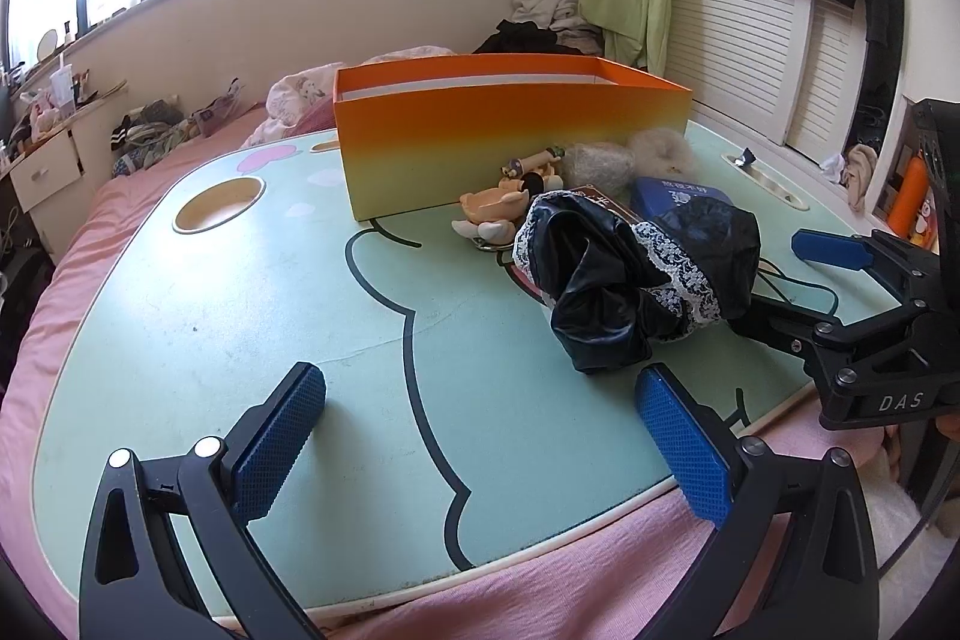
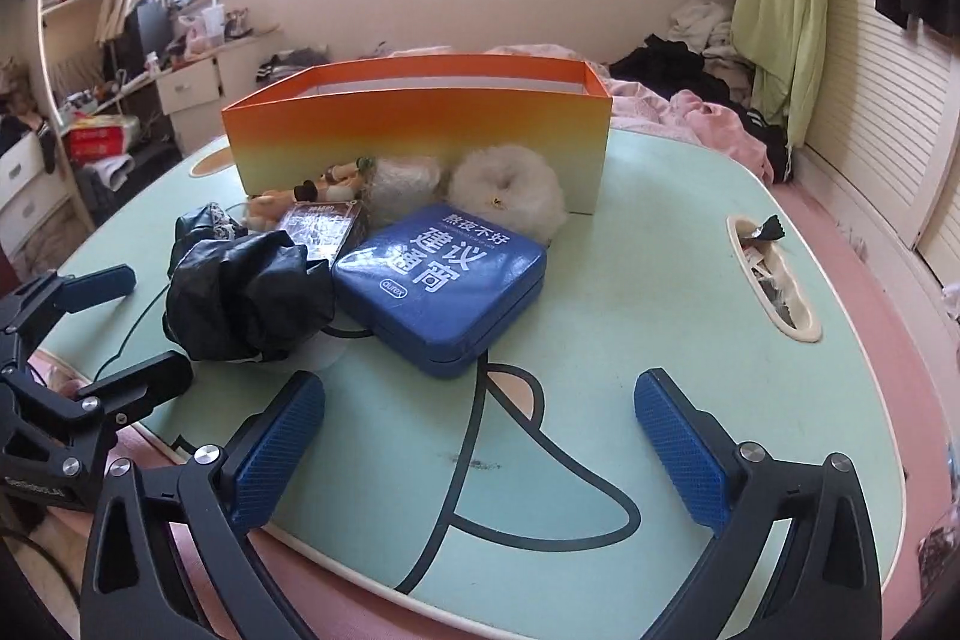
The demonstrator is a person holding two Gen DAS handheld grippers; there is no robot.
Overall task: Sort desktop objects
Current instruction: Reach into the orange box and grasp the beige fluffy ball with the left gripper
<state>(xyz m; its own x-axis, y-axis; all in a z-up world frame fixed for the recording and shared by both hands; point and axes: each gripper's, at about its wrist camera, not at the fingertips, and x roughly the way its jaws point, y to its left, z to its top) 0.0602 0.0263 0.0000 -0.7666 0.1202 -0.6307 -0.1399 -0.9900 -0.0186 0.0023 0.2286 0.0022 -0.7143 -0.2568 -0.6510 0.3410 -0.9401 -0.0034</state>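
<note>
Clustered before the orange box (image 2: 420,130) on the mint worktop (image 2: 690,316): blue tin (image 2: 441,286), crumpled black lace cloth (image 2: 246,292), dark small box (image 2: 327,226), white fluffy ring (image 2: 507,190), figurine toys (image 1: 510,202). Bare worktop near the front edge, pink bed (image 1: 138,178) beyond. Left gripper (image 1: 480,436) spread wide, holding nothing; right gripper (image 2: 480,436) likewise spread, just beside the cloth.

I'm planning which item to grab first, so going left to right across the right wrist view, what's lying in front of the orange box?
Left gripper → black crumpled cloth → blue tin → white fluffy scrunchie → slot in the table, all on the green table in front of the orange box.
</note>
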